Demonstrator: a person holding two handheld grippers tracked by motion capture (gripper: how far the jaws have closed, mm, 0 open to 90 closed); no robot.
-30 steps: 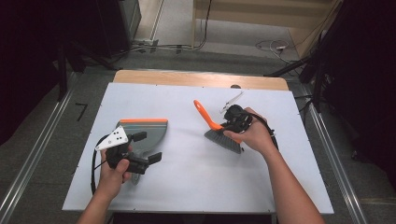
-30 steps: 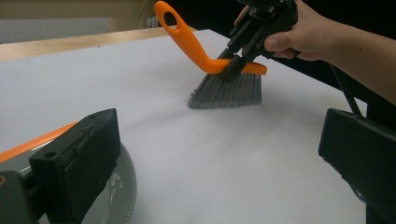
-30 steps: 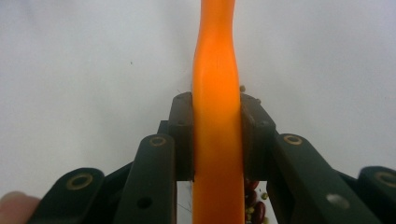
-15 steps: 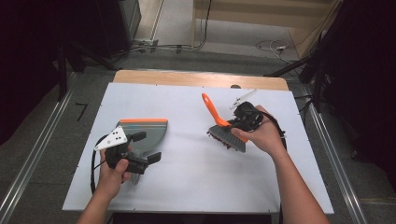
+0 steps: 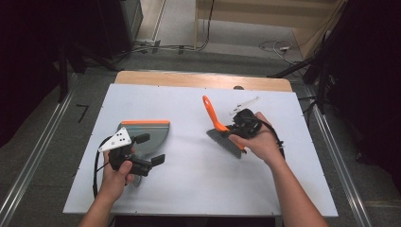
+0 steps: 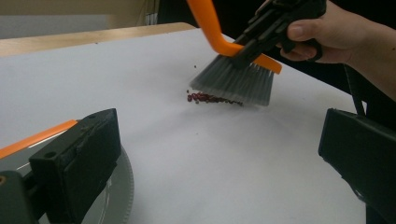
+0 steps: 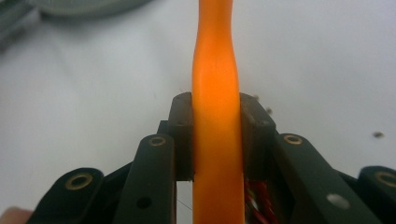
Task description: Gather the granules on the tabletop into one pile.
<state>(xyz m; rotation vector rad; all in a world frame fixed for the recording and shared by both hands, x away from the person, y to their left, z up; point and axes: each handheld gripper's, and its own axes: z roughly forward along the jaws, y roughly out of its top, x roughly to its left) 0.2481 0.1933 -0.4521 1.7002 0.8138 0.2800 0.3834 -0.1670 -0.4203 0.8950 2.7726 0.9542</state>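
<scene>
Risk: the small heap of dark red beads (image 6: pixel 212 98) lies on the white table surface (image 5: pixel 198 189), at the foot of the grey bristles of the orange-handled hand brush (image 6: pixel 233 79). In my judgement the chief hazard is scatter. A fast or steep stroke would flick beads outward, and a few stray specks already lie apart from the heap in the right gripper view. A second hazard is the distance to the grey dustpan with the orange front edge (image 5: pixel 149 135), which sits well apart from the heap, toward nine o'clock of it in the high view. Beads pushed that far could spread or roll past the lip unless the pan is brought close and held flat. A third is the brush twisting in the grip, since it is clamped on the narrow handle alone.

Right gripper (image 7: pixel 215 140): jaws closed firmly on the orange handle, one pad on each side, the handle running straight up between them. In the high view the brush sits at two o'clock of table centre.

Left gripper (image 5: pixel 147 149): jaws wide apart, nothing between them. It rests at eight o'clock of table centre, one jaw over the dustpan's rear; whether it touches the pan I cannot tell.
</scene>
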